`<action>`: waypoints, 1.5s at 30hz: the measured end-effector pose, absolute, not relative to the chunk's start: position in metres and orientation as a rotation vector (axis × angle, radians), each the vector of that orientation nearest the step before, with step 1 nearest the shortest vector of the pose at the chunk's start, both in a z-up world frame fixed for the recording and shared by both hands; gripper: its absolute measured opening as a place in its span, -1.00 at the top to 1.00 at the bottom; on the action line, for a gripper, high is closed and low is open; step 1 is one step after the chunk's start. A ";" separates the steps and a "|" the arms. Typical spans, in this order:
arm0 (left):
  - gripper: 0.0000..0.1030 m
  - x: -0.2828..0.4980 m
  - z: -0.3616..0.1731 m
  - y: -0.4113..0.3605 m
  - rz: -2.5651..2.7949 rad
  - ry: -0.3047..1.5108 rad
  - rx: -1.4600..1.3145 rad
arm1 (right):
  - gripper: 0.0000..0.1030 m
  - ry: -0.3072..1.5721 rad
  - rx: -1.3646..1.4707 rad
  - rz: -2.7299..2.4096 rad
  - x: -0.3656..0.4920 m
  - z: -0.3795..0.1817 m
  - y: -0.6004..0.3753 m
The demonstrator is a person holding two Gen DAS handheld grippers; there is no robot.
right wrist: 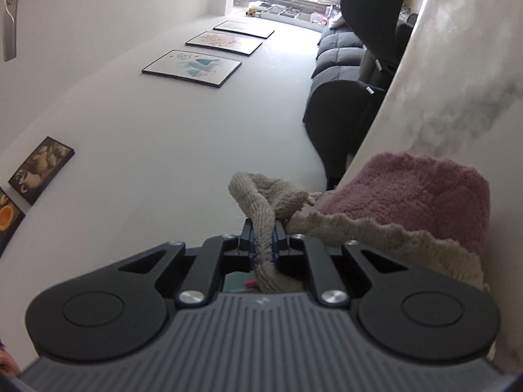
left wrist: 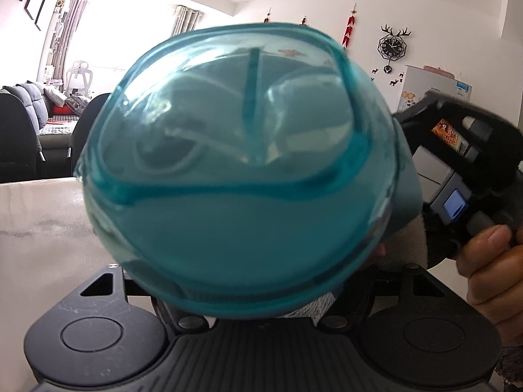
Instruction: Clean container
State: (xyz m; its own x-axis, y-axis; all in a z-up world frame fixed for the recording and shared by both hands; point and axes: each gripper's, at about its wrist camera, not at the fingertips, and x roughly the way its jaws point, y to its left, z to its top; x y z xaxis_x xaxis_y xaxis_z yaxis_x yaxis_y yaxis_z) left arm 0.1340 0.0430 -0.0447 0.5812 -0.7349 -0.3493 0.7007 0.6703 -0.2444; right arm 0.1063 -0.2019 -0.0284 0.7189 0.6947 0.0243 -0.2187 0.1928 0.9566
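A see-through teal container (left wrist: 242,170) fills the left wrist view, tipped with its inside facing the camera. My left gripper (left wrist: 255,294) is closed on its lower edge, and the container hides the fingertips. My right gripper (right wrist: 263,228) is shut on a folded cloth (right wrist: 402,196), beige on one side and pink on the other, which bunches out past the fingers. The right wrist view is rolled on its side. In the left wrist view the right gripper's body (left wrist: 457,150) sits just right of the container, held by a hand (left wrist: 490,261).
A white marble table (left wrist: 39,228) lies under the container and shows along the right edge (right wrist: 457,65) of the right wrist view. Black chairs (left wrist: 16,137) stand at its far side, with a grey sofa (right wrist: 340,52) beyond. Framed pictures (right wrist: 193,68) hang on the wall.
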 end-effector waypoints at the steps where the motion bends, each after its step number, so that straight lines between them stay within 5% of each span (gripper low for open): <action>1: -0.44 0.135 -0.045 0.042 -0.839 0.447 -0.086 | 0.82 0.471 1.206 0.647 0.107 -0.030 -0.204; 45: -0.46 0.185 -0.031 -0.010 -0.825 0.456 -0.057 | 0.81 0.506 1.069 0.547 0.113 -0.024 -0.205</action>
